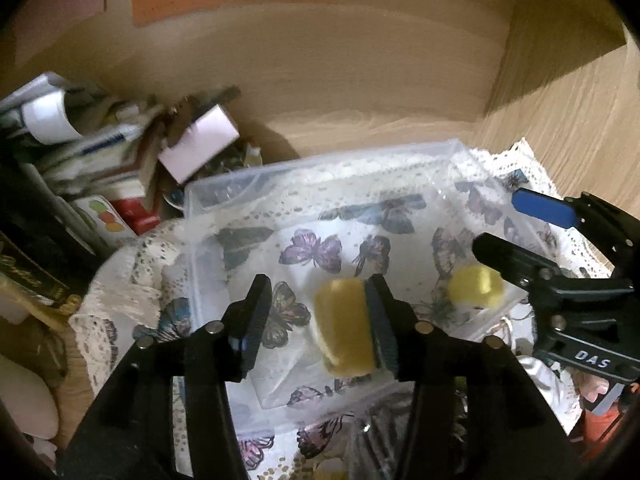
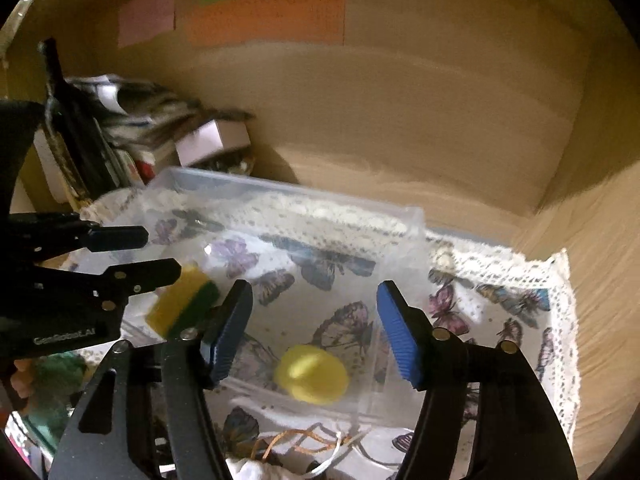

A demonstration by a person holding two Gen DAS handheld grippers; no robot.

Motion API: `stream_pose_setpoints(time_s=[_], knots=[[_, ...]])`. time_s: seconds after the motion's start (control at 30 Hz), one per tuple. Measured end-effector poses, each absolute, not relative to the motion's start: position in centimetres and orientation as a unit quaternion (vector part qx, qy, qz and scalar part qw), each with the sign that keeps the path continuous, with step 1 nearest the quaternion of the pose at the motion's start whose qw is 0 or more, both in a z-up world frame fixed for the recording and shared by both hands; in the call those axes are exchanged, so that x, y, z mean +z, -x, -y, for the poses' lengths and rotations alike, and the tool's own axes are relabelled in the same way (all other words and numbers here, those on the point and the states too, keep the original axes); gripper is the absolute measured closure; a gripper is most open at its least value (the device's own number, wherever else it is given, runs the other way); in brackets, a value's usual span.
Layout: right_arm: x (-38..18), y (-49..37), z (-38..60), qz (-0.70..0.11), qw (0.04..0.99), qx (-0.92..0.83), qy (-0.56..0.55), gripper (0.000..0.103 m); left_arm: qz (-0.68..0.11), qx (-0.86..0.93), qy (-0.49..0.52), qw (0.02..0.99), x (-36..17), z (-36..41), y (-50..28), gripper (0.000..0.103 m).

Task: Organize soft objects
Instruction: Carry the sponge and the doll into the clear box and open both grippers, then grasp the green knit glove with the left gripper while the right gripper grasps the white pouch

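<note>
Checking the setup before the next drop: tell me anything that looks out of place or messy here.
The pile of boxes and papers left of the clear bin is jumbled and leaning. A loose tangle of string lies on the butterfly cloth just outside the bin. Both views are blurred, so finer damage can't be judged.

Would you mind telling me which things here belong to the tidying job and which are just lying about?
Part of the job:
- sponge, at the left gripper
- yellow soft toy in the clear tub
- right gripper, open

Lying about:
- butterfly cloth
- pile of boxes and papers
- string
</note>
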State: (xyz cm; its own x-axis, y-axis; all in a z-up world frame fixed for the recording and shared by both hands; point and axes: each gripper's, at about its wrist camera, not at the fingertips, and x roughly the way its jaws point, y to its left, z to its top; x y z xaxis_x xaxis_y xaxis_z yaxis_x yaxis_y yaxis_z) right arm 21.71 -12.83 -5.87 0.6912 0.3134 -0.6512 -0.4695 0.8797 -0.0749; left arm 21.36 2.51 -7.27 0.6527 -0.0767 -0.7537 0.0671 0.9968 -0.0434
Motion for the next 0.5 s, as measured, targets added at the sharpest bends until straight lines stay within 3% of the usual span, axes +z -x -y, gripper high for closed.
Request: stream_pose_setpoints(time_s=[0.17,0.23,0.37,0.5], knots=[[-3.3,-19.0,13.6,-0.281,0.928,0.216,0.115,0.030,-0.375,-0.031,0.011,0.926,-4.8,-2.7,-19.2,0.032],[-2.5,-18.0,13.8,-0.266,0.932,0.218,0.112,0.021,-0.358,-0.026,0.010,0.933,-3.9,-2.9,-18.1,0.026],[-1.5,-15.8,14.6,-0.242,0.939,0.222,0.104,0.019,-0.322,-0.016,0.010,0.947,-2.4,-3.6,-15.4,0.009],[-1.3,-13.9,15.5,-0.233,0.942,0.222,0.101,0.018,-0.307,-0.011,0.012,0.951,-2.0,-4.1,-12.9,0.004]])
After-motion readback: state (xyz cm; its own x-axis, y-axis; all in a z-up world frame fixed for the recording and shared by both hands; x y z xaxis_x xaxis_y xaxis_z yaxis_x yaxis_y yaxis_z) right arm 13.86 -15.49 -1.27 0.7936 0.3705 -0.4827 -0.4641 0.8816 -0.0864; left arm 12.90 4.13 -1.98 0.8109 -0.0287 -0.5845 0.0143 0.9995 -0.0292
